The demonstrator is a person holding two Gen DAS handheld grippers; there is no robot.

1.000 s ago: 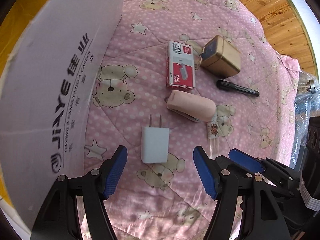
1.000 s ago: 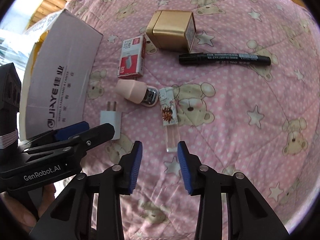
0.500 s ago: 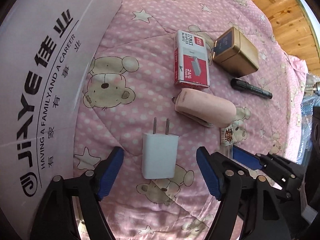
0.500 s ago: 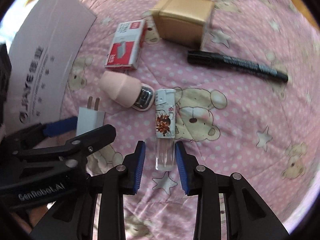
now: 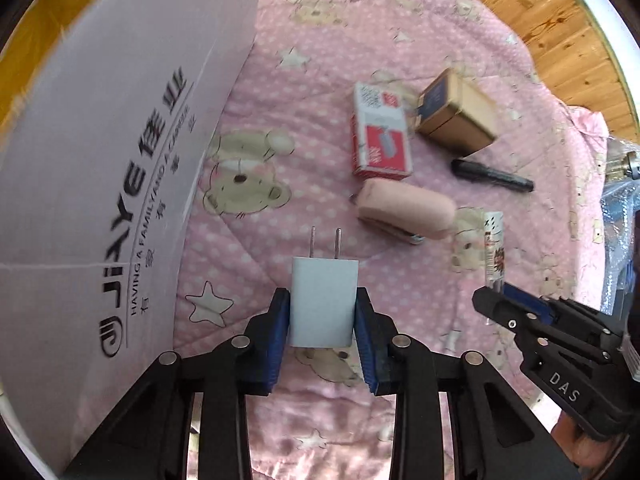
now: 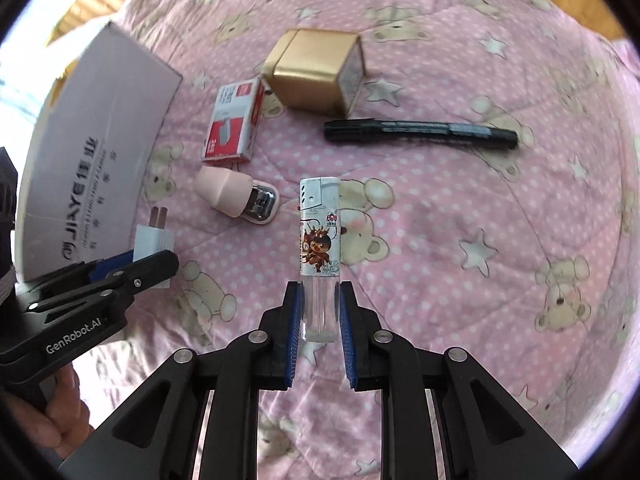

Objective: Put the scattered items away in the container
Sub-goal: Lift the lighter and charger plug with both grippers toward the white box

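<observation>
The white plug charger [image 5: 322, 307] is being pinched between the blue pads of the left gripper [image 5: 322, 312], its jaws pressed against both sides of the body, the two prongs pointing away from the camera. It is being held just beside the white cardboard box [image 5: 100, 184] printed "JiAYE", which is standing on the pink bear-print quilt [image 6: 460, 208].

The lighter [image 6: 320, 236], white with a cartoon figure and a clear base, is being gripped at that clear base by the right gripper [image 6: 319, 312], its jaws closed around it; the metal head is pointing away. In the left wrist view the same lighter [image 5: 494, 248] is seen on the far side of the charger from the box, with the right gripper [image 5: 496, 300] beneath it.

The remaining items are lying on the quilt beyond the charger, away from the box: a pink stapler [image 5: 404, 210] nearest, a red-and-white staple box [image 5: 380, 136] just behind it, a gold-coloured box [image 6: 316, 70] beside the staple box, and a black marker pen [image 6: 420, 134] farthest from the cardboard box. Part of a hand [image 6: 48, 412] is being seen under the left gripper's handle.
</observation>
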